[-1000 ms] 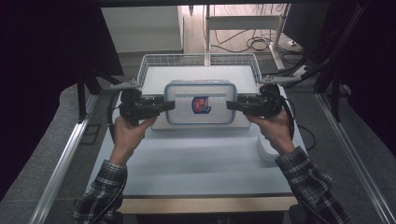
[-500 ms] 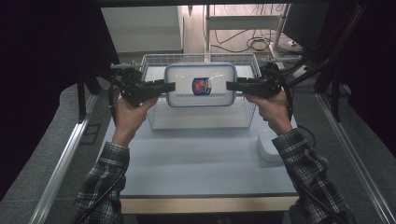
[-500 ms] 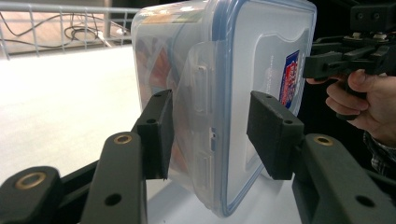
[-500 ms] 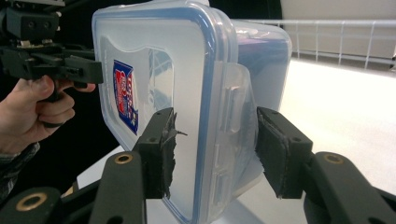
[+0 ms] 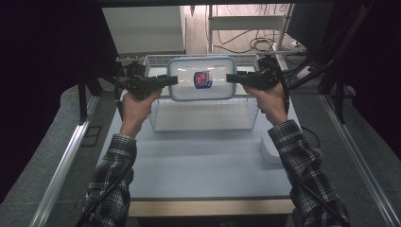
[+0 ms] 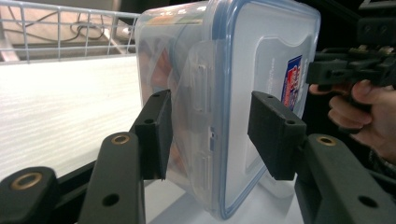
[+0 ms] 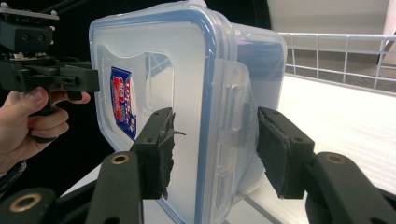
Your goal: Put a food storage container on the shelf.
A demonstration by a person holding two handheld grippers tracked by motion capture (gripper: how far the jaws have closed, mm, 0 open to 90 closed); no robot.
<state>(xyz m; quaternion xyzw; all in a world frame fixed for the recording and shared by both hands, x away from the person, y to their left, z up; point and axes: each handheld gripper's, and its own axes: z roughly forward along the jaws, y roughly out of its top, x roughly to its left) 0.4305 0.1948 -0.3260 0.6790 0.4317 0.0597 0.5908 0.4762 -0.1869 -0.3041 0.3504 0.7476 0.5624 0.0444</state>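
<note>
Clear lidded container (image 5: 202,79) held level above wire basket (image 5: 204,115), gripped at each short end by left gripper (image 5: 171,80) and right gripper (image 5: 230,78), jaws clamped over side latches. Best lowered straight into basket, both ends kept even, no release until bottom rests. Versus a second earlier: container up off table (image 5: 198,156), carried farther back over basket, hands with it.

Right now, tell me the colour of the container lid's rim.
Blue, running around the clear lid of the plastic container; the right gripper view shows it best.
</note>
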